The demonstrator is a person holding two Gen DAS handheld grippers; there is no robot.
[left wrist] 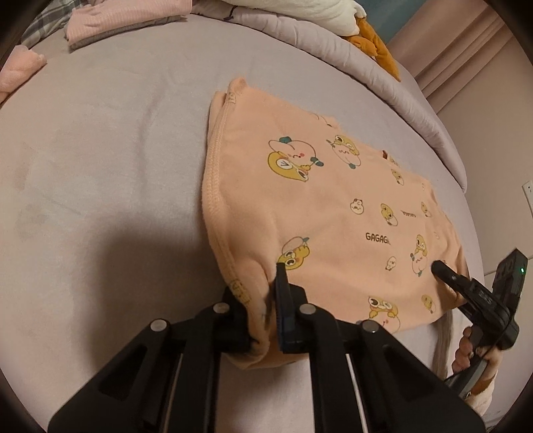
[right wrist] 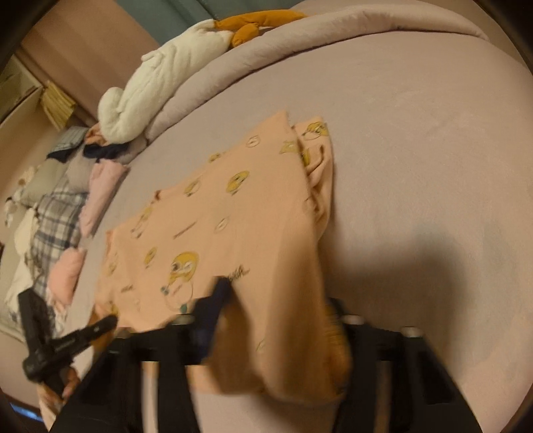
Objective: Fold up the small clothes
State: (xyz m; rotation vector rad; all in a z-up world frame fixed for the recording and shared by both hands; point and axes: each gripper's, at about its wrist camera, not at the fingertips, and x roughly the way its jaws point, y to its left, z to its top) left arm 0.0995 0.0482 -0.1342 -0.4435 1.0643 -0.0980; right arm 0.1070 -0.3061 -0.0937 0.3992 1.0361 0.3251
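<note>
Garment (left wrist: 316, 206) partly folded; left gripper (left wrist: 266, 299) and right gripper (right wrist: 276, 316) each pinch a near corner (final fold pending).

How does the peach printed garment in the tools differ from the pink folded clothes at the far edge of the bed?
The peach garment bears cartoon duck prints and the word GAGAG; the pink folded clothes look plain, faintly ribbed. The peach garment lies spread out near the camera, its near edge pinched by the left tool and the right tool; the pink clothes sit stacked, untouched. Both rest on the grey bedsheet.
</note>
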